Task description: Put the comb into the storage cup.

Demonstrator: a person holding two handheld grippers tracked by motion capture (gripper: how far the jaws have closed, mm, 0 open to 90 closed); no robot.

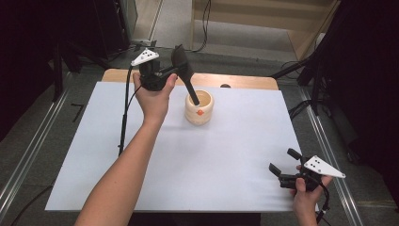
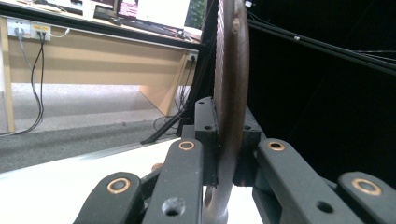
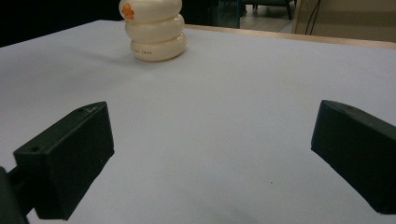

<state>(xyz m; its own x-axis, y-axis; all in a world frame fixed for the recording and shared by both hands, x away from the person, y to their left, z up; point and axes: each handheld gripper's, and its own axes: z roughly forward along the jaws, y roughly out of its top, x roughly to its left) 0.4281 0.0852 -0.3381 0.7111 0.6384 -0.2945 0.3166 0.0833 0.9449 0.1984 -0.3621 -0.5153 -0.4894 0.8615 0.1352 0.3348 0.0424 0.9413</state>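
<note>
White surface, cream holder set toward its far middle.

A dark spatula is gripped by the clenched jaws of the left gripper, its handle end lowered into the holder's mouth. The right gripper is held low at the near right corner, jaws released, nothing between them.

The left gripper is raised at the end of an extended forearm, its jaws clamped on a dark utensil. The right gripper sits low, jaws spread wide apart, nothing between them.
</note>
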